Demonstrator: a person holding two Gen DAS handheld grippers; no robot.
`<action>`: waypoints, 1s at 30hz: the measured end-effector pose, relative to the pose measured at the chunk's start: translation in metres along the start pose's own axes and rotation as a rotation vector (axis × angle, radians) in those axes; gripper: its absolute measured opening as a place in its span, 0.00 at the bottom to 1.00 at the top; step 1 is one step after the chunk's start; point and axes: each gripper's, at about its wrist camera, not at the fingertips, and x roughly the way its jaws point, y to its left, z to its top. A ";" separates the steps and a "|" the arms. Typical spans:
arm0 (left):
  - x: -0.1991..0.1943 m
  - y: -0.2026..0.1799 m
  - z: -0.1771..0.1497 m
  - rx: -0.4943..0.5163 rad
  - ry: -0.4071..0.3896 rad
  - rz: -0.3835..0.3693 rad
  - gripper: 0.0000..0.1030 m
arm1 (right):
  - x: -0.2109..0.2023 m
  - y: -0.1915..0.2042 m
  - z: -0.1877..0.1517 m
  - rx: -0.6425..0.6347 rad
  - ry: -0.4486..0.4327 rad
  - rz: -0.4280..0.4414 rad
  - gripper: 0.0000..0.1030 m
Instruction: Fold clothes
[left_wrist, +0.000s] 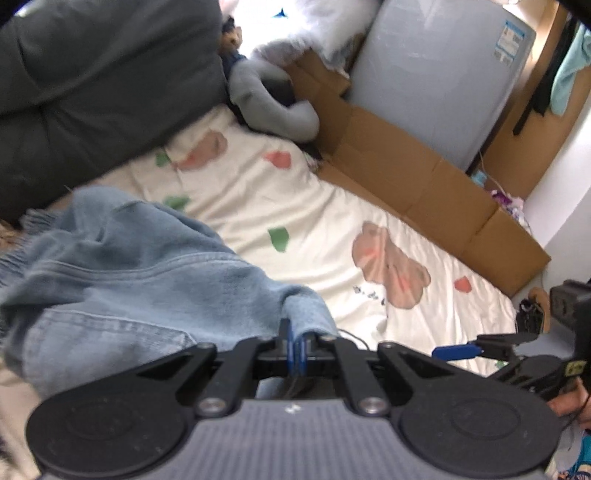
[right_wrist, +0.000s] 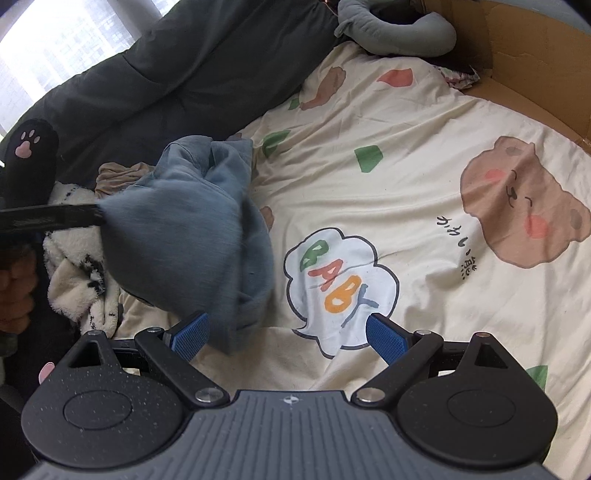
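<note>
A light blue denim garment (left_wrist: 129, 266) hangs bunched over the bed. My left gripper (left_wrist: 295, 341) is shut on a fold of its edge, the blue pads pressed together on the cloth. In the right wrist view the same garment (right_wrist: 184, 236) droops from the left gripper (right_wrist: 99, 216), which reaches in from the left. My right gripper (right_wrist: 288, 336) stands open low over the sheet with nothing between its pads. The garment's lower end hangs just beside its left pad (right_wrist: 190, 334). In the left wrist view, one blue pad (left_wrist: 454, 350) of the right gripper shows at the right.
A cream bed sheet (right_wrist: 406, 184) with bear prints covers the bed. A dark grey duvet (right_wrist: 166, 74) lies along the far side, with a grey pillow (right_wrist: 399, 33) at the corner. Cardboard (left_wrist: 424, 177) lines the bed's edge. A white fluffy garment (right_wrist: 74, 266) lies at the left.
</note>
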 end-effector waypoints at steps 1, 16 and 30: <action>0.009 0.001 -0.003 0.001 0.010 -0.005 0.04 | 0.000 -0.001 -0.001 0.003 0.001 -0.001 0.92; 0.055 0.018 -0.031 -0.110 0.084 0.019 0.30 | 0.007 -0.004 -0.010 0.007 0.012 -0.028 0.92; -0.044 0.055 -0.047 -0.261 -0.016 0.197 0.64 | 0.004 0.023 0.029 -0.099 -0.010 -0.072 0.90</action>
